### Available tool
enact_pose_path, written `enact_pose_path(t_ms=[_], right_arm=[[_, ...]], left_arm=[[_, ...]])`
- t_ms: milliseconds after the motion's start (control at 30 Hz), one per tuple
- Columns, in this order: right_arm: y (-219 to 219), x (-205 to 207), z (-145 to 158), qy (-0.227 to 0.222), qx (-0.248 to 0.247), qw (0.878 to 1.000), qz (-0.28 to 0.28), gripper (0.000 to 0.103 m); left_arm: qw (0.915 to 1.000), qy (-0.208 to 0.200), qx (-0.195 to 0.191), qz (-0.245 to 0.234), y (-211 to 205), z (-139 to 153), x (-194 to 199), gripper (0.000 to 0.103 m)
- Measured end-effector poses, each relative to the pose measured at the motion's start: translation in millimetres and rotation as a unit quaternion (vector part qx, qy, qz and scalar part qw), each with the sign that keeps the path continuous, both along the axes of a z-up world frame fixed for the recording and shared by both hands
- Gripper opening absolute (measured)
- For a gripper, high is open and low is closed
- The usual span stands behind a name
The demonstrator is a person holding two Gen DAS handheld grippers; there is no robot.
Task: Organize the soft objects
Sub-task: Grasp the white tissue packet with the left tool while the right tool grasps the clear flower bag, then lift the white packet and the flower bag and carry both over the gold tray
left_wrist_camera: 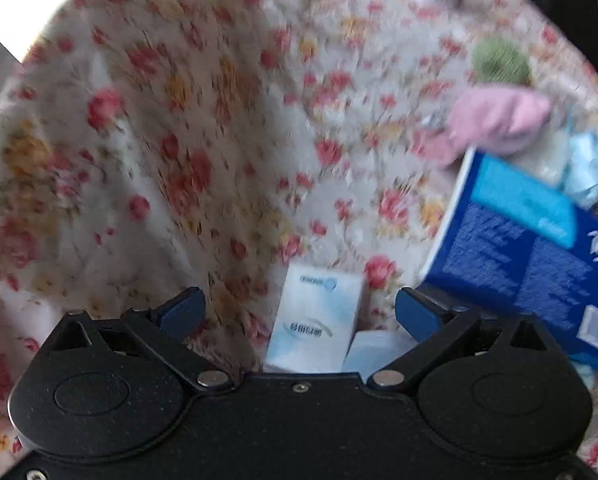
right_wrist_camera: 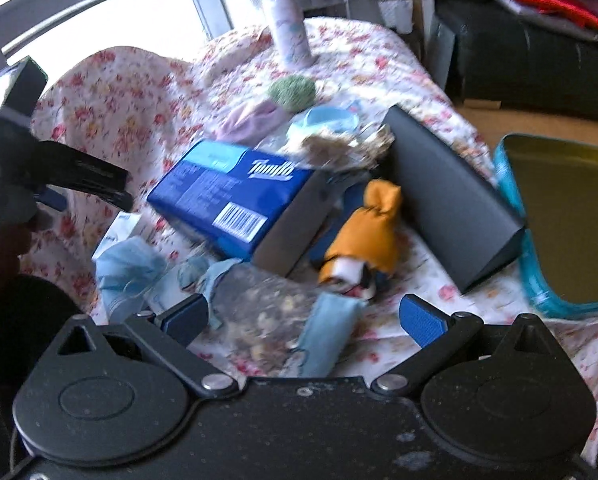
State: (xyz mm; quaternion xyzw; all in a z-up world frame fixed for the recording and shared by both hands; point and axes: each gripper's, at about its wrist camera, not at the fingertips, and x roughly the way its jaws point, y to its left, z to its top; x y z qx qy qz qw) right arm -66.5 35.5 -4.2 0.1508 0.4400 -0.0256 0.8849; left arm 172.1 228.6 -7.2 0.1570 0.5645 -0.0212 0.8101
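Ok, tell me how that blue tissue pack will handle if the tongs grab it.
The blue tissue pack looks soft-wrapped, so it probably dents under the pads rather than staying rigid. It seems bulky but likely light for its size. Its glossy wrap may be a little slippery, and it lies tilted on clutter, so it could shift when nudged.

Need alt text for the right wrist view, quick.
Open right gripper hovers over a floral tablecloth cluttered with a blue tissue pack, crumpled blue face masks, an orange cloth bundle and a grey box.
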Motion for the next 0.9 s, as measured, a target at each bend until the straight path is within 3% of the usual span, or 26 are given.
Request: enact_pose_path(t_ms=[200, 467, 567, 633, 767, 833, 900], right_arm=[[15.7, 13.0, -12.5, 0.020, 0.009, 1.000, 0.015, 0.102], [29.8, 26.2, -32.5, 0.038, -0.009, 0.999, 0.032, 0.102], [29.1, 31.4, -35.5, 0.040, -0.014, 0.999, 0.034, 0.103], [28.6, 32.7, -37.0, 0.041, -0.021, 0.998, 0.036, 0.080], [21.6, 29.2, -32.4, 0.037, -0.024, 0.998, 0.044, 0.064], [14.3, 25.2, -28.1, 0.035, -0.012, 0.998, 0.041, 0.058], [9.3, 21.9, -24.4, 0.036, -0.008, 0.999, 0.036, 0.057]], left_arm=[[0.9983, 0.056, -0.001, 0.015, 4.9, -17.6, 8.0, 0.093], [0.9906, 0.129, 0.041, -0.020, -15.8, -44.4, 14.0, 0.091], [0.9892, 0.136, 0.045, -0.031, -21.2, -48.1, 12.6, 0.084], [0.9890, 0.138, 0.042, -0.033, -22.9, -49.3, 11.5, 0.070], [0.9911, 0.127, 0.029, -0.027, -21.2, -44.6, 11.1, 0.054], [0.9915, 0.128, 0.003, -0.023, -15.4, -41.1, 12.8, 0.053], [0.9914, 0.128, -0.020, -0.016, -9.0, -37.9, 15.1, 0.052]])
